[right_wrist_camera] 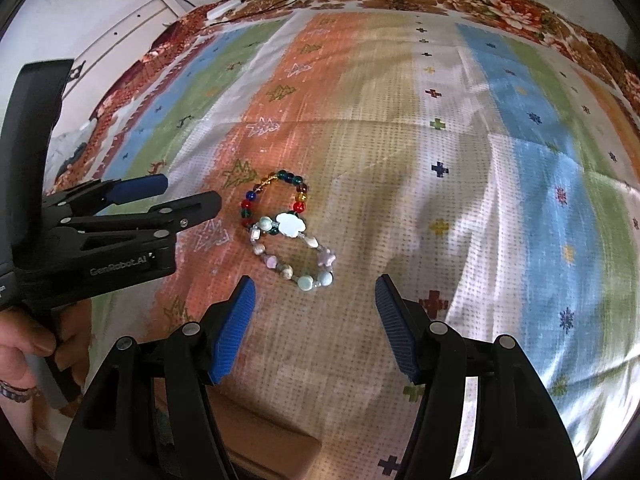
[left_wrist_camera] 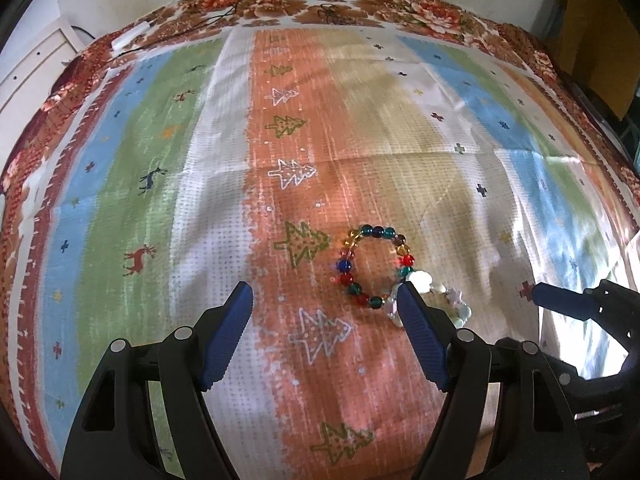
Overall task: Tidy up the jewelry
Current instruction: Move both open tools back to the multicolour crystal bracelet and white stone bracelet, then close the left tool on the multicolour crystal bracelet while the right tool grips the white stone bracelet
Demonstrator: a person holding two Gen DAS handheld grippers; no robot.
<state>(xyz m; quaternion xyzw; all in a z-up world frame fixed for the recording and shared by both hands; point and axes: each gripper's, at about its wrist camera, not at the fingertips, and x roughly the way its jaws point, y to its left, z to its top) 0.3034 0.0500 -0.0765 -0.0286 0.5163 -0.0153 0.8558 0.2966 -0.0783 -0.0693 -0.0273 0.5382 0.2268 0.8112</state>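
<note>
A bracelet of coloured glass beads (left_wrist_camera: 374, 266) (right_wrist_camera: 276, 196) lies on the striped cloth. A pale bracelet of shell and stone beads (right_wrist_camera: 294, 250) lies beside it, overlapping its near edge; in the left wrist view (left_wrist_camera: 452, 300) my right finger partly hides it. My left gripper (left_wrist_camera: 326, 294) is open and empty, just short of the bracelets and left of them. It shows from the side in the right wrist view (right_wrist_camera: 180, 196). My right gripper (right_wrist_camera: 314, 292) is open and empty, just short of the pale bracelet. Its fingertip (left_wrist_camera: 560, 298) shows at the right of the left wrist view.
A striped cloth with tree and deer prints (left_wrist_camera: 288, 184) (right_wrist_camera: 400, 140) covers a floral-edged bed. Thin black cables (left_wrist_camera: 224, 12) and a white plug (left_wrist_camera: 128, 38) lie at the far left edge. A white cabinet (left_wrist_camera: 28, 64) stands beyond.
</note>
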